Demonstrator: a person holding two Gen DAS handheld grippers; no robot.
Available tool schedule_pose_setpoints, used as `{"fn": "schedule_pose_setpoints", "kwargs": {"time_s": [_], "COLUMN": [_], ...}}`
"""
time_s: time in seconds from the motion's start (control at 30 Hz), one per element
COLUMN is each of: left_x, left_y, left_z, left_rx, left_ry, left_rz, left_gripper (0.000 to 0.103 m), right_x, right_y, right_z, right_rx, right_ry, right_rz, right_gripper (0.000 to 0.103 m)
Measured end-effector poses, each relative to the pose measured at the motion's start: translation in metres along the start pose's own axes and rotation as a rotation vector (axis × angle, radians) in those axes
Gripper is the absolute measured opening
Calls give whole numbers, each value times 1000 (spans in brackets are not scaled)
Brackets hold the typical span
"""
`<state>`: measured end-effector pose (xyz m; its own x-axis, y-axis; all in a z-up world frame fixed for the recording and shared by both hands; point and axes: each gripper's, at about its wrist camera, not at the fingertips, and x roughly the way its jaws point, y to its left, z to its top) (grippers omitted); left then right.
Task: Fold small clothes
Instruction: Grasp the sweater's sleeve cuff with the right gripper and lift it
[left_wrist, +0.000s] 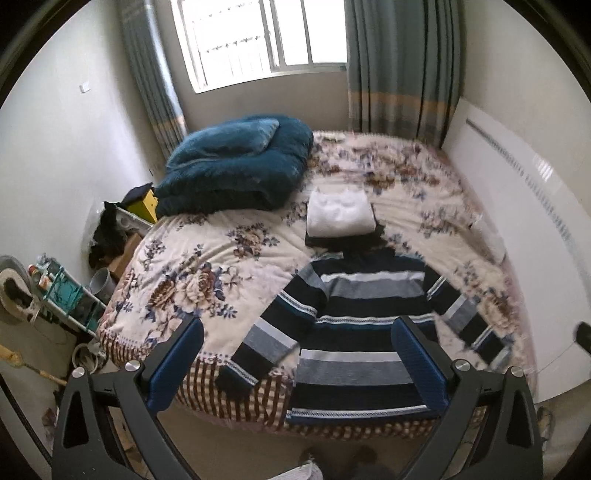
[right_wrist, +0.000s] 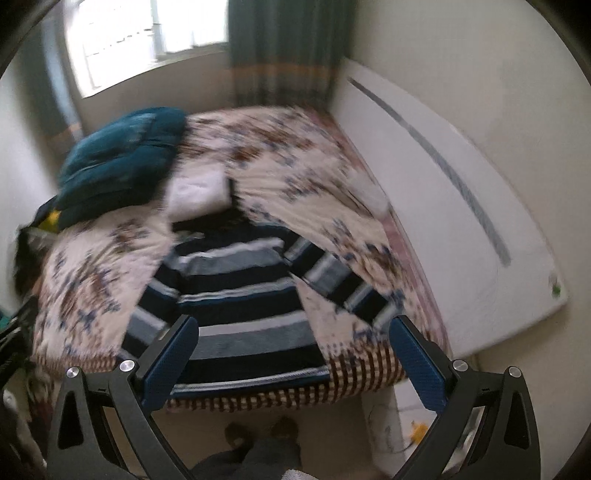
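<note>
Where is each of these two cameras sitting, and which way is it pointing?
Left wrist view: rides the left gripper, held above the bed's foot, looking along the bed toward the window; both open blue fingers frame the striped sweater.
Right wrist view: rides the right gripper, same direction but angled toward the white headboard; its open fingers and the person's feet show.
Shared: the sweater, the white folded stack, the teal duvet.
</note>
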<state>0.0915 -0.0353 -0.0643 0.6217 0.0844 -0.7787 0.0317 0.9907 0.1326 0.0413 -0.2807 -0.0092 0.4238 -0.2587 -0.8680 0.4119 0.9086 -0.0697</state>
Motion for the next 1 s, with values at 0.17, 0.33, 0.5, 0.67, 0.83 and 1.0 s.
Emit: {"fn": "schedule_pose_setpoints", "kwargs": {"time_s": [0.17,0.33,0.5,0.67,0.83,1.0], "left_x": [107,213,311,397,450,493], "left_y": [-32,-74,-113,-135,-142,-147], "left_z": [-11,-24,-47,-78,-91,-100], "left_rx": [39,43,62,33,-11,-18], "left_ry": [115,251,382,528,576,590], "left_rz": [9,44,91,133,145,147], "left_gripper": [103,103,103,103,103,103], "right_x": [140,286,430,533,605,629], "right_y": [-94,-197,-277,-319,-344,-340], "right_z": [-2,-31,-72,-115,-138,-131], "right_rx": [227,463,662,850,957,986], "right_ry": [154,302,427,500,511,437], "right_rz": [-72,-130,-114,-95,-95,-69], "right_gripper": [103,103,103,100,97,73]}}
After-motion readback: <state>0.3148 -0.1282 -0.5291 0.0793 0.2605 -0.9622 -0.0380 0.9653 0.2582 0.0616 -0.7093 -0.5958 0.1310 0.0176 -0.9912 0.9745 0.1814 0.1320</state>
